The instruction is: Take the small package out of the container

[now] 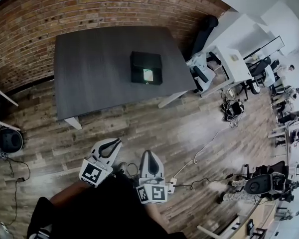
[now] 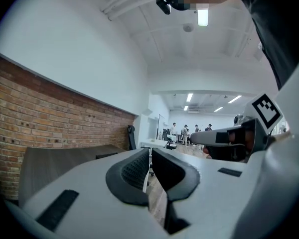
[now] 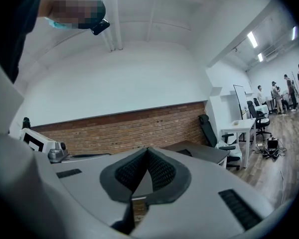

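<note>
Though on table [image 1: 89,73], container [image 1: 146,67] nearer right edge

— Head view is looking steeply down from well back of the table [image 1: 89,78], catching the left gripper [image 1: 111,144] and right gripper [image 1: 148,155] on its near side.
— Their views are facing level toward that table; all three are sharing it and the brick wall [image 1: 65,11] behind.

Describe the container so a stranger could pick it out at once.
A dark table stands before the brick wall. The container is the black box right of the table's middle. It is the only thing on the table and shows a pale green patch.
</note>
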